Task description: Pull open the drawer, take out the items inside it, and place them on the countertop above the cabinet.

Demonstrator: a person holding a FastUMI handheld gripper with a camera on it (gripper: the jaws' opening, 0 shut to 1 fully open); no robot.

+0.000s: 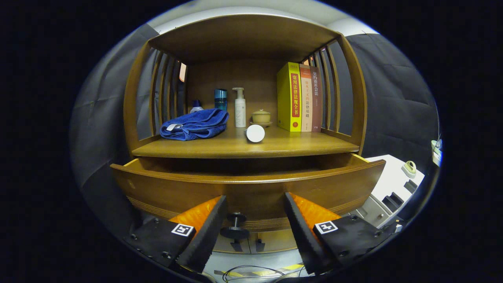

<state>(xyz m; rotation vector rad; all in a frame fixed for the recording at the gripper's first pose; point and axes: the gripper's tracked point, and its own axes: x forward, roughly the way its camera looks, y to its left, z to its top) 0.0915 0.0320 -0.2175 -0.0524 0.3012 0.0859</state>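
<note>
In the gripper view the drawer stands pulled out from the cabinet, its curved front well forward of the counter's front edge, so the opening step looks done, or nearly so. The tool hangs just in front of the drawer's face with its fingers spread apart and gripping nothing; the dark knob sits between them, nearer the left finger and touched by neither as far as can be seen. What remains, by this reading, is the whole of the emptying: lifting out whatever lies inside and setting it on the counter. That counter already carries things: a folded blue towel toward its left edge, a white cylinder lying on its side near the front middle, a pump bottle, a teal bottle and a small lidded cup along the back, and three upright books at the right. Whether any of these came from the drawer cannot be told. The drawer's interior is the real unknown: only a dark strip shows between its front rim and the counter's edge, and no contents can be made out there. A small bottle behind the towel is mostly hidden.
</note>
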